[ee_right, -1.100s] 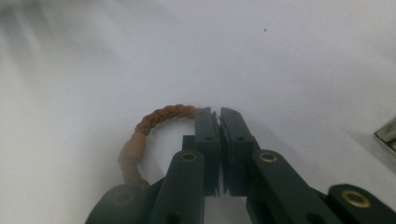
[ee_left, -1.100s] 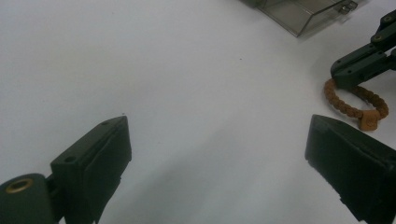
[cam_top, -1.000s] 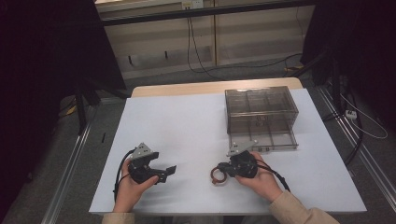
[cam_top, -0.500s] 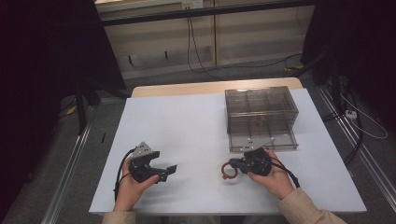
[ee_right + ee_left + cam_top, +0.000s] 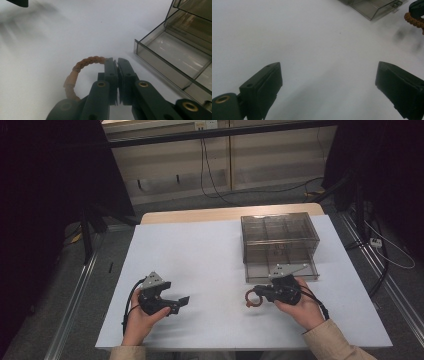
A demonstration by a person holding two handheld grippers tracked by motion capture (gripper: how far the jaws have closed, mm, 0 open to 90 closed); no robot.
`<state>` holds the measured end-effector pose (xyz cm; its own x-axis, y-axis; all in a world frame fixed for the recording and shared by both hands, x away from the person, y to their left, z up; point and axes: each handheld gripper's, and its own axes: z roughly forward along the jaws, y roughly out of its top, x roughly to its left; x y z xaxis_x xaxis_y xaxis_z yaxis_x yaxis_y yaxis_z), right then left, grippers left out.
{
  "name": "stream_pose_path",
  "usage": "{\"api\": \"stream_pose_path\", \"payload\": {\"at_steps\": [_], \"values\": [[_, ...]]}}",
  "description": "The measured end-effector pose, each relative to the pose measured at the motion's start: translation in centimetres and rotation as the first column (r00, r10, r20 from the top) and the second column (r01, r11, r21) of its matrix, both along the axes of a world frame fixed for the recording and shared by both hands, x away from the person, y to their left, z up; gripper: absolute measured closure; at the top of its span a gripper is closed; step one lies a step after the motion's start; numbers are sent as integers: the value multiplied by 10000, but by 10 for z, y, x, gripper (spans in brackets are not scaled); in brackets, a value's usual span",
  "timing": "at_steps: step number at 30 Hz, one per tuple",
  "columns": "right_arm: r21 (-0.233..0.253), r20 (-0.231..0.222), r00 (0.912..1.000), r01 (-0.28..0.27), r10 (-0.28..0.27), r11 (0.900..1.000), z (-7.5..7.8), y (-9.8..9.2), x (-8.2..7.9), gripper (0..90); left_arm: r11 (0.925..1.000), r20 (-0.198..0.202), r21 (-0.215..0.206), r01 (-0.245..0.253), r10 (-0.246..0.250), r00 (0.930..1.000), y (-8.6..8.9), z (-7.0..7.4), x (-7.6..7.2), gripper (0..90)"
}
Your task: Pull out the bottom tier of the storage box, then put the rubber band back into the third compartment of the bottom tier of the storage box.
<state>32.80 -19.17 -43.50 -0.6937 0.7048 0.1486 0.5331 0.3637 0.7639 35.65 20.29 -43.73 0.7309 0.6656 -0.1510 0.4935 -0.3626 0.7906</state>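
Item: my right gripper [image 5: 117,62], fingers clamped on a brown braided cord ring [image 5: 82,63] held just off the white desk [image 5: 210,255] near the clear plastic compartment box [image 5: 280,245], likely its destination; my left gripper [image 5: 328,82], fingers apart, idle beside.

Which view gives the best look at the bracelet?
The right gripper view: the bracelet sits close up, its braided brown arc pinched between the shut jaws of the right gripper. The high view shows it as a small ring at that gripper's tip. The left gripper view catches a piece at the picture's edge.
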Motion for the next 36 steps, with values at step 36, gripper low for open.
{"api": "stream_pose_path", "payload": {"at_steps": [36], "values": [[195, 135, 9979, 628, -631, 9978, 13, -28, 5, 876, 9999, 38, 82, 62, -62, 10000, 2, 1, -2, 74]]}}
